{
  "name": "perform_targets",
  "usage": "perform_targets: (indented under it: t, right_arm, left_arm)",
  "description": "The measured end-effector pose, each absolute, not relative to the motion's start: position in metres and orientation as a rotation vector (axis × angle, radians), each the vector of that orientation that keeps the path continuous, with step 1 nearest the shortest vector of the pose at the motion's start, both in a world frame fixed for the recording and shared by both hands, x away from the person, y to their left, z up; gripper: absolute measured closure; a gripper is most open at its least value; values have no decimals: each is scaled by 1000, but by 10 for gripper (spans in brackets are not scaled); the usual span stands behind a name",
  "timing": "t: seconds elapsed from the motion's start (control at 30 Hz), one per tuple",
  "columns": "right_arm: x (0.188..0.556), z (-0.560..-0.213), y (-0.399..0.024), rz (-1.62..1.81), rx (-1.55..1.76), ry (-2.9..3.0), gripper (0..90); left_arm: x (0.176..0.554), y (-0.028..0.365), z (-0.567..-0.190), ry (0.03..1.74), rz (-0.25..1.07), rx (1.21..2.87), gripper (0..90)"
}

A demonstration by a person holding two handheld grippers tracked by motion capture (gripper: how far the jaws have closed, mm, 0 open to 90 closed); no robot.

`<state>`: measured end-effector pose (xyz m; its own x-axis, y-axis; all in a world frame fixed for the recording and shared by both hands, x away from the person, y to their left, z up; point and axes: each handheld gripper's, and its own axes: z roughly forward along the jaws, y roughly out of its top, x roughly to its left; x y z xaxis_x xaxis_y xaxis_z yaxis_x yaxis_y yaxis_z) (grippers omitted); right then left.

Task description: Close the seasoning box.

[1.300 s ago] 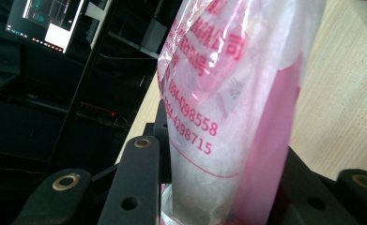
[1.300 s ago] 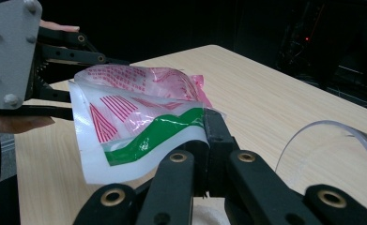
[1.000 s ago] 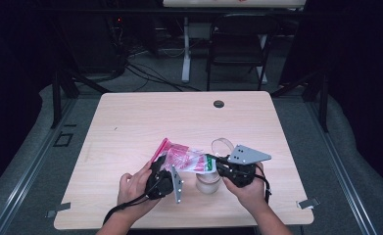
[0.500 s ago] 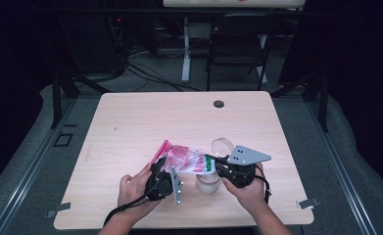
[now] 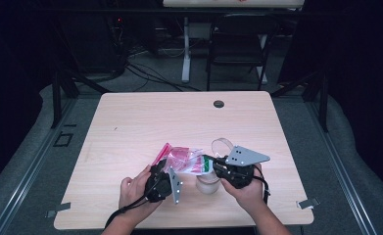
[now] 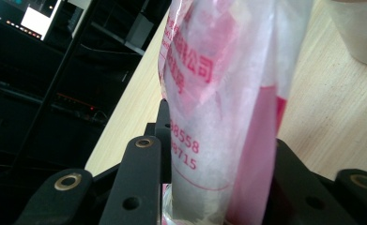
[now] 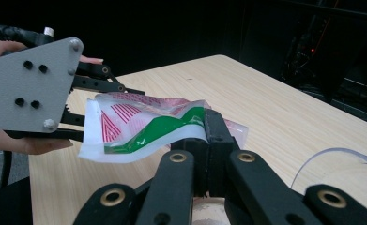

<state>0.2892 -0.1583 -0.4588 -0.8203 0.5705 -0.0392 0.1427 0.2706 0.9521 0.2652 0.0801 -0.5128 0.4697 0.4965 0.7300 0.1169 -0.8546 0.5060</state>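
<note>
The left gripper (image 5: pixel 168 172) clamps the pink plastic bag (image 5: pixel 186 159) at its body, and the right gripper (image 5: pixel 213 166) is fully shut on the green edge. Between them, the bag hangs above the cup (image 5: pixel 207 183). The person should pull gently, keeping the mouth over the cup.

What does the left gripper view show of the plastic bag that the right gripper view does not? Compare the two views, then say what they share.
Left gripper view: red printed digits and characters on the bag, and a pale cup at its top right. Right gripper view: the bag's green band and red stripes, with the left gripper holding its far end. Both show the bag clamped between that view's own black jaws above the wooden table.
</note>
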Motion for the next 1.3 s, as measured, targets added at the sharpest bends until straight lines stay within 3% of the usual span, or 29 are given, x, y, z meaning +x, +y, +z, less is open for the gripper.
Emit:
perform_targets:
  t: [1.3]
  right_arm:
    - [278,-448,-150,1588,572,2187,900]
  left_arm:
    - [263,83,-516,607,1161,2284,724]
